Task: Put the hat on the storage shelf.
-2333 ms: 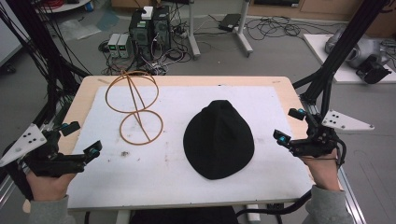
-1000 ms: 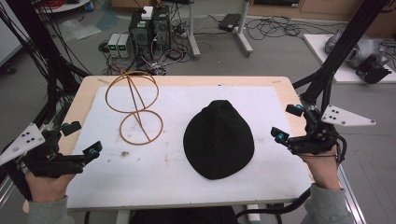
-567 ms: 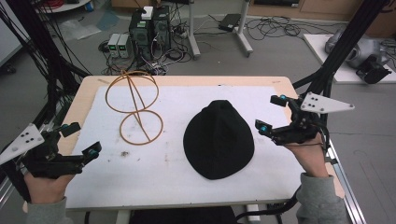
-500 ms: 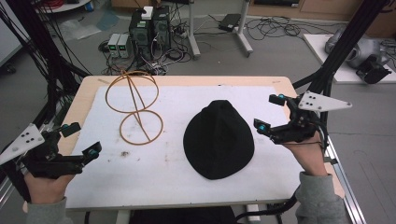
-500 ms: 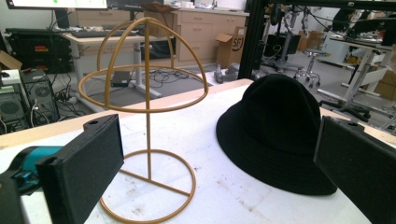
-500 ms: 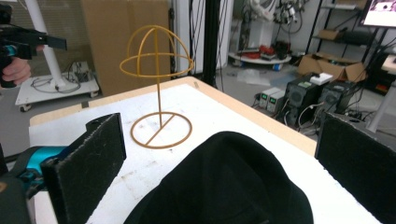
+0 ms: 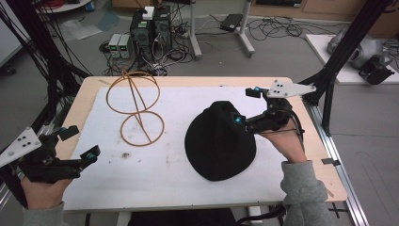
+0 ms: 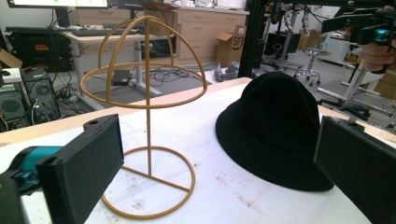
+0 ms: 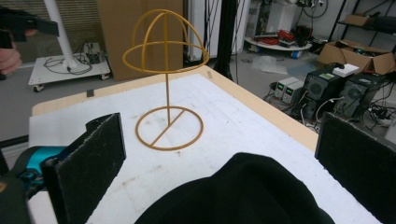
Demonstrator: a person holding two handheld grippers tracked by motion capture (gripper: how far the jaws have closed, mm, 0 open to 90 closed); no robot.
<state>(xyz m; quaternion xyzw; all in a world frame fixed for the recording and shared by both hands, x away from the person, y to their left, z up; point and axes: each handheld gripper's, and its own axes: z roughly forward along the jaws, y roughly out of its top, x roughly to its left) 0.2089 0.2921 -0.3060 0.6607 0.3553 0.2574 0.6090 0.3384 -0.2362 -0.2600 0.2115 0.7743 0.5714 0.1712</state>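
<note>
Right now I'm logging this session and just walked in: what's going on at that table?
A person holds a gripper in each hand. The right gripper hovers open above the crown of the black fabric bucket hat, without gripping it. The left gripper waits open near the table's left edge. The gold wire hat stand stands upright and bare beside the hat.

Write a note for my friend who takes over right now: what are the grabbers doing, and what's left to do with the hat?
Right gripper: jaws open, over the crown of the black hat, not gripping it.
Left gripper: jaws open, holding nothing, at the table's near left edge.
Hat lies on the white mat, apart from the gold wire hat stand, which stands upright and bare.
Done: nothing.
Left, probably: grip the hat and set it on the stand.
</note>
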